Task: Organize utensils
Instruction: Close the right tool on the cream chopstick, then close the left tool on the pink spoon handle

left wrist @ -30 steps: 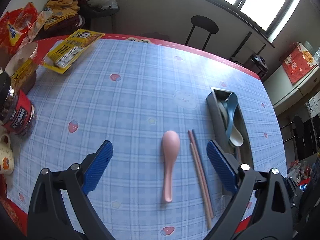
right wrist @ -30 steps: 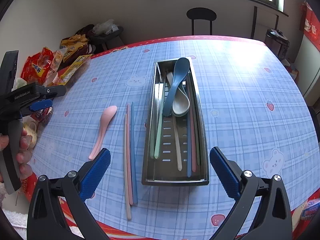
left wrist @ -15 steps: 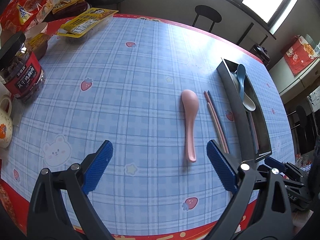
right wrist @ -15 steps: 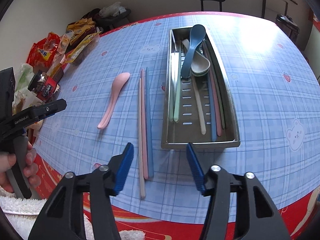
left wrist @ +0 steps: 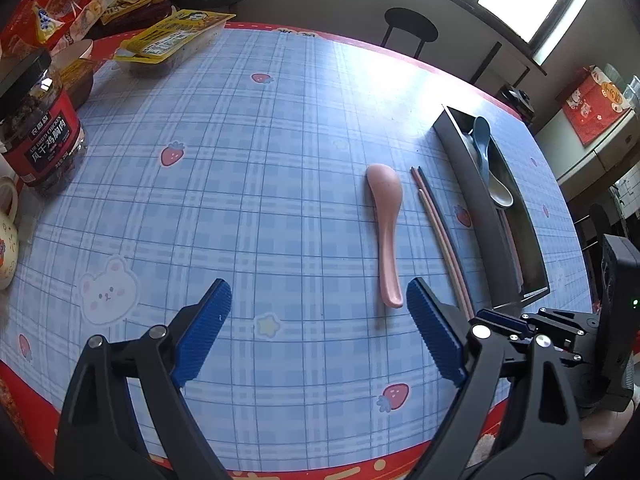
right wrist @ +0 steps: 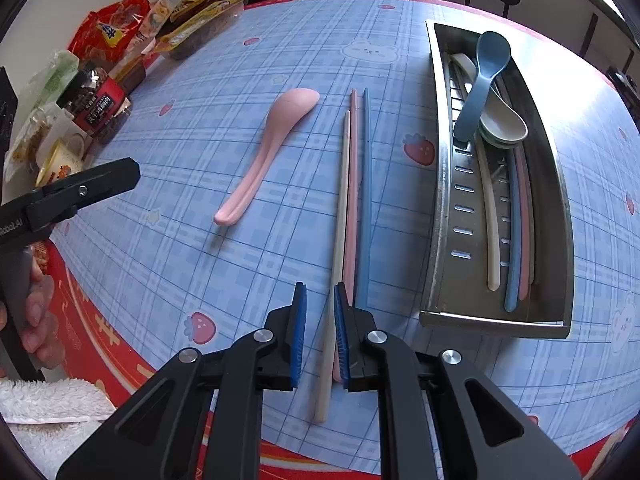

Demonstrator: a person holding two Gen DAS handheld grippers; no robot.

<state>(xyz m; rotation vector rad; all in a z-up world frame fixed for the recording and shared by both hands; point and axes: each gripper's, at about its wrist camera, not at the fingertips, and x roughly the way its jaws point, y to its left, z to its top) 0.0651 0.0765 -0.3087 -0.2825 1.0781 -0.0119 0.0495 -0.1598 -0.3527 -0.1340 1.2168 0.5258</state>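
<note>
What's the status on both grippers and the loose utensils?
Left gripper open, hovering short of pink spoon. Right gripper nearly closed around near end of cream chopstick, grip unconfirmed. Pink chopstick, blue chopstick lie alongside, outside tray. Nothing blocking.

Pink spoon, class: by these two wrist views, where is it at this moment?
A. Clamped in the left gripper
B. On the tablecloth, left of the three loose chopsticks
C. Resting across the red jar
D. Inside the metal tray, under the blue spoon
B: the pink spoon lies flat on the tablecloth, left of the chopsticks, outside the metal tray, with no gripper touching it.
</note>
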